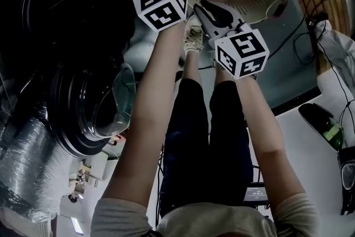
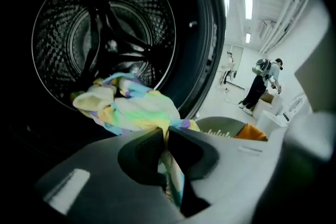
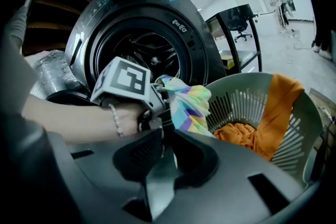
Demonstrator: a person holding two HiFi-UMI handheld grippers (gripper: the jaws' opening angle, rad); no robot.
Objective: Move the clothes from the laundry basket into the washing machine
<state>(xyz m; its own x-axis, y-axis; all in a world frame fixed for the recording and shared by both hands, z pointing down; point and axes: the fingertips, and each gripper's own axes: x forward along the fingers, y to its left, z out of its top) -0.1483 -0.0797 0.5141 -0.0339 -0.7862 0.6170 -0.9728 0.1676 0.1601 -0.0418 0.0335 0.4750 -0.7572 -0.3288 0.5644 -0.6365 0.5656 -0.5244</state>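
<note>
Left gripper view: left gripper (image 2: pixel 167 131) angled down, jaws clamped on pastel garment (image 2: pixel 134 110) bunched at lower rim of drum (image 2: pixel 105 34), 11 o'clock; drum hollow beyond. Right gripper (image 3: pixel 167 134) jaws narrowly apart, empty; laundry basket (image 3: pixel 247 94) at 2 o'clock holds orange clothes (image 3: pixel 273 113)

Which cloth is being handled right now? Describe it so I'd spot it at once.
Find the dark washer with its round opening; right in front of that opening the left gripper pinches a cloth. It is patterned in pastel yellow, green, blue and purple, unlike the plain orange clothes in the basket alongside.
</note>
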